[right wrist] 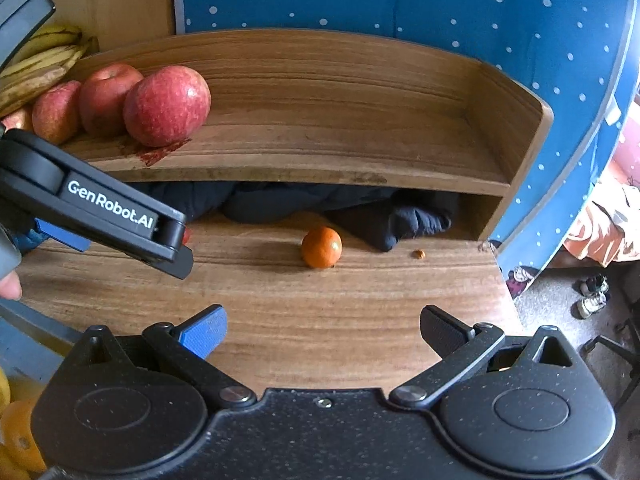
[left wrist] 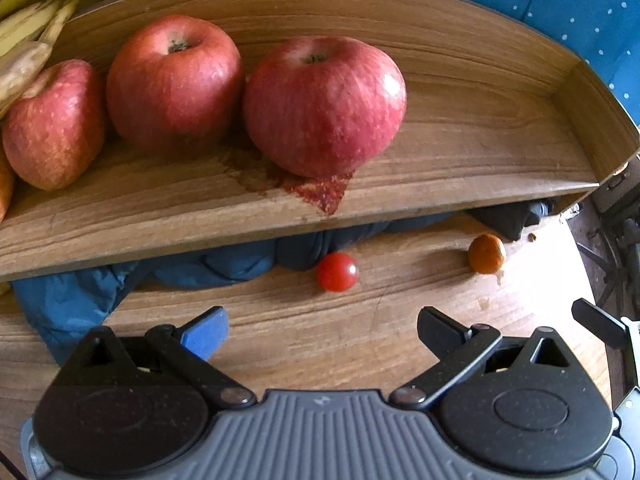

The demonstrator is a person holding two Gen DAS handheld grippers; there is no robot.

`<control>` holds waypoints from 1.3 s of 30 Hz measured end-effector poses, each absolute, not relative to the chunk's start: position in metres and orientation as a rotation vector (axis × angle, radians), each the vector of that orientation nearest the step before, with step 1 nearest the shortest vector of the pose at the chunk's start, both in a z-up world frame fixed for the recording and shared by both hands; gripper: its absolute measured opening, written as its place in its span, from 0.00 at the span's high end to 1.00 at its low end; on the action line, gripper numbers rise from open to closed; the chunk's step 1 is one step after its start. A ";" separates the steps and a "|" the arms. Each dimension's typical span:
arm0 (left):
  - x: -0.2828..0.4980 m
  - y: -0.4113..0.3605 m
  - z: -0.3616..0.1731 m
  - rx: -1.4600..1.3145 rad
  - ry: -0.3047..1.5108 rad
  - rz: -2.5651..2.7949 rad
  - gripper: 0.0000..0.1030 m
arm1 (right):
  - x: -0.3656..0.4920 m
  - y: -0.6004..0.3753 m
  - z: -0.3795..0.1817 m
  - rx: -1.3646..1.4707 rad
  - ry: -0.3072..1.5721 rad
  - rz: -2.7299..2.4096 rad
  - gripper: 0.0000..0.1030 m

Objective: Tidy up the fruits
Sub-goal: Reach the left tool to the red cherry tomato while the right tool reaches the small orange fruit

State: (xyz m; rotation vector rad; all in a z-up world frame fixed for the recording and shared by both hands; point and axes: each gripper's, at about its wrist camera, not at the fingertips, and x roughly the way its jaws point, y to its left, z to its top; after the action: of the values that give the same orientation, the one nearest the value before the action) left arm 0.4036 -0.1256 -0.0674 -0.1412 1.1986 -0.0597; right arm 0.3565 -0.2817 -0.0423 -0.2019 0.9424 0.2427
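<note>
Through my left wrist view, my left gripper (left wrist: 322,328) hangs with its jaws apart and empty, aimed at the cherry tomato (left wrist: 337,271) lying on the tabletop (left wrist: 360,340) just before the blue cloth (left wrist: 80,300). It is round and could roll under the shelf (left wrist: 480,152) if I nudge it.

Through my right wrist view, my right gripper (right wrist: 322,330) is likewise spread and empty, facing the small orange (right wrist: 321,247); it may roll off the nearby edge.

Red apples (left wrist: 324,104), orange mandarin (right wrist: 321,247), white-dotted blue wall (right wrist: 400,0).
</note>
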 end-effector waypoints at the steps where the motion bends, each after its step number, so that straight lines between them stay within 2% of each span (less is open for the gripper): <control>1: 0.404 -0.124 -0.067 -0.147 1.194 -0.058 0.01 | 0.358 -0.281 -0.043 -0.207 0.941 0.245 0.01; 14: 0.412 -0.121 -0.070 -0.227 1.162 -0.089 0.01 | 0.379 -0.269 -0.051 -0.228 0.922 0.270 0.09; 28: 0.413 -0.124 -0.074 -0.248 1.153 -0.112 0.25 | 0.392 -0.262 -0.062 -0.199 0.935 0.270 0.27; 35: 0.414 -0.124 -0.073 -0.254 1.148 -0.103 0.30 | 0.397 -0.258 -0.067 -0.172 0.931 0.277 0.38; 39: 0.414 -0.127 -0.074 -0.262 1.152 -0.112 0.38 | 0.401 -0.257 -0.071 -0.159 0.936 0.269 0.43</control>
State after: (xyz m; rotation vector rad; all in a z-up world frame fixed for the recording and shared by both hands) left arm 0.4143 -0.1269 -0.0744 -0.2621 1.1523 -0.1122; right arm 0.4012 -0.2568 -0.0712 -0.1586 0.9362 0.2692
